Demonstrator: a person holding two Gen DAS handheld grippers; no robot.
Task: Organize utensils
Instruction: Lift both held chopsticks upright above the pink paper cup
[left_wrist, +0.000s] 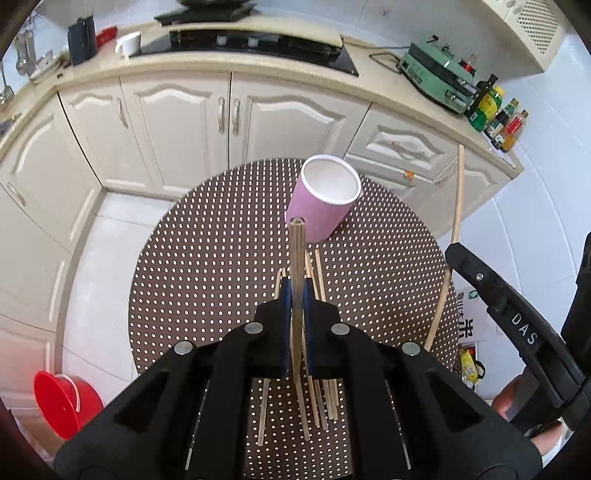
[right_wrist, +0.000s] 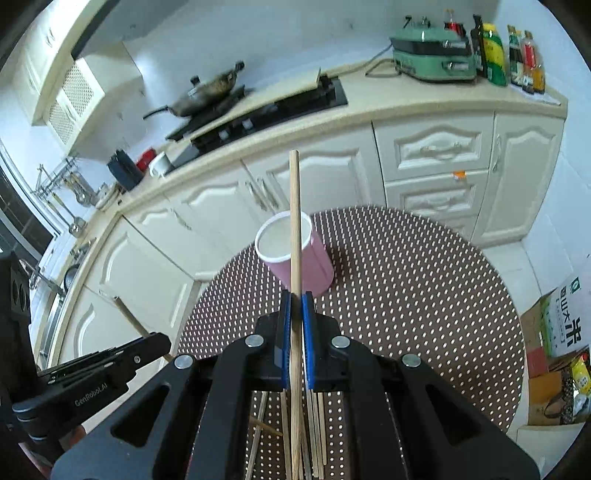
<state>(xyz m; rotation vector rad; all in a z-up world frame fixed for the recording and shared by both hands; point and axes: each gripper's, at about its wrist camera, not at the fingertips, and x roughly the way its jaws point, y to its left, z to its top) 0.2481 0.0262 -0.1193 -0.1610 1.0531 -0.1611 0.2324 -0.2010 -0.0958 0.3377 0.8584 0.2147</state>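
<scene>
A pink paper cup (left_wrist: 322, 201) with a white inside stands upright on the round dotted table (left_wrist: 207, 266). My left gripper (left_wrist: 295, 286) is shut on a wooden chopstick (left_wrist: 296, 254) that points up toward the cup. My right gripper (right_wrist: 295, 297) is shut on another chopstick (right_wrist: 294, 221), whose upper end crosses in front of the cup (right_wrist: 295, 251). Several loose chopsticks (left_wrist: 325, 398) lie on the table under both grippers. The right gripper's body (left_wrist: 517, 321) and its chopstick (left_wrist: 457, 206) show at the right of the left wrist view.
Cream cabinets (left_wrist: 177, 122) and a counter with a black hob (left_wrist: 258, 44) curve behind the table. A red bucket (left_wrist: 62, 402) sits on the floor at the left. Boxes and bags (right_wrist: 561, 343) stand on the floor at the right. Bottles (right_wrist: 517, 55) line the counter.
</scene>
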